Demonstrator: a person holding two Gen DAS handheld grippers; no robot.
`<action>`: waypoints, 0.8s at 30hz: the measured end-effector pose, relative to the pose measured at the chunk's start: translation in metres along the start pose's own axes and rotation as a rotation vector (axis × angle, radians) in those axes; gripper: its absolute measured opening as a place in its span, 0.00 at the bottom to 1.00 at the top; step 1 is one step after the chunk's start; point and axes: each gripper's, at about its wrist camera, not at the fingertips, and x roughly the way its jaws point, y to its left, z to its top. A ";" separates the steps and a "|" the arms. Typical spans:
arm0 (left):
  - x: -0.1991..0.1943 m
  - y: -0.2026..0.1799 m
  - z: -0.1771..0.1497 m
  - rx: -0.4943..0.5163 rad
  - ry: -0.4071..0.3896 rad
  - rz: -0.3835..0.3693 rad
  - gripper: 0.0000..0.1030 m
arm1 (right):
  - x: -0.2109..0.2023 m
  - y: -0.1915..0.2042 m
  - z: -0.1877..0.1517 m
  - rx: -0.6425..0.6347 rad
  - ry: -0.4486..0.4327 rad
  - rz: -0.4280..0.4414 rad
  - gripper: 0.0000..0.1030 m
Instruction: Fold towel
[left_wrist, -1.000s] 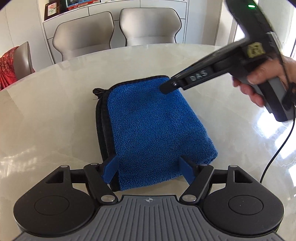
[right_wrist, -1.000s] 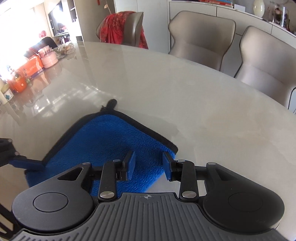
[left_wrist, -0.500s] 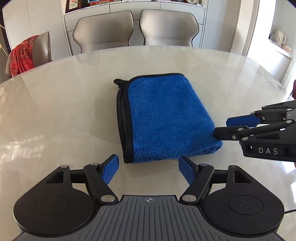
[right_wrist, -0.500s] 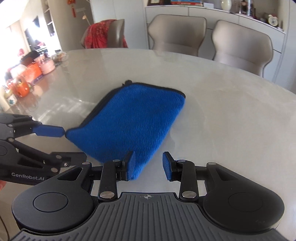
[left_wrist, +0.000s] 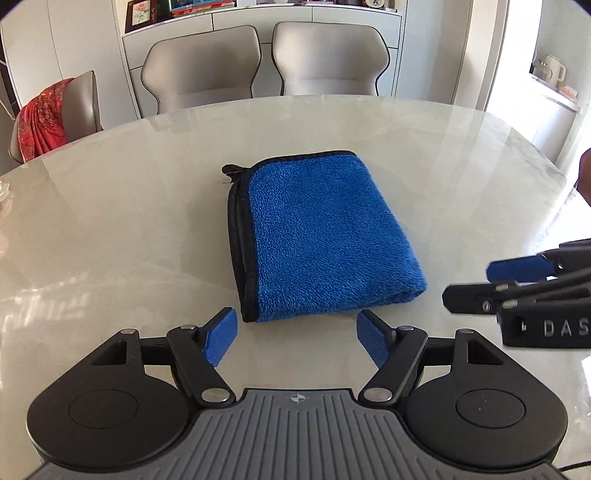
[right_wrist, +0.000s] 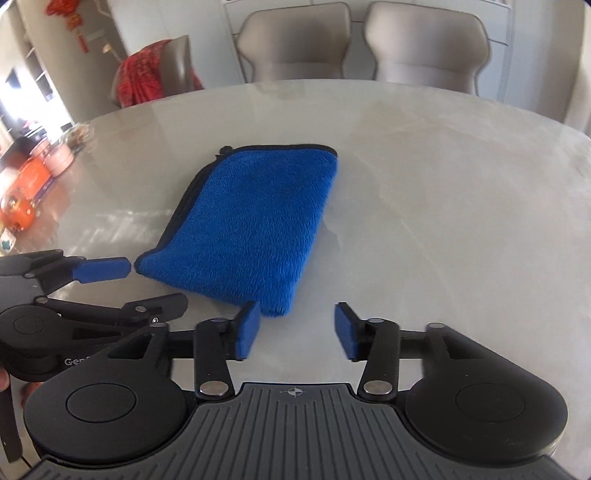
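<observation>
Looking down from the left wrist view, a blue towel (left_wrist: 325, 236) lies folded into a compact, thick rectangle near the middle of the pale, glossy surface (left_wrist: 110, 221), its black-bound edges stacked along its left side and a small loop at its far left corner. The left hand-held gripper (left_wrist: 295, 338) hangs just short of the towel's near edge, its blue pads spread wide with nothing between them. At the right edge of the view, the right hand-held gripper (left_wrist: 480, 282) sits apart from the towel, touching nothing. In the right wrist view, the same towel (right_wrist: 251, 229) rests flat and untouched; the right hand-held gripper (right_wrist: 297, 330) has its jaws just opening, parted and empty, near the towel's closest corner. The left hand-held gripper (right_wrist: 140, 286) comes in from the left, one pad tip right beside the towel's near left corner. Judging by the neat layered bundle and both tools free of it, the folding looks finished, or nearly so, with at most a tidy-up left.
</observation>
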 end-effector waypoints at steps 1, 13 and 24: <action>-0.005 -0.001 -0.002 -0.001 0.005 0.001 0.73 | -0.005 0.002 -0.003 0.008 0.002 -0.020 0.64; -0.058 -0.007 -0.021 -0.028 -0.012 0.028 0.75 | -0.053 0.013 -0.028 0.117 0.006 -0.083 0.90; -0.086 -0.015 -0.027 -0.041 -0.034 0.122 0.83 | -0.081 0.021 -0.043 0.105 -0.024 -0.175 0.97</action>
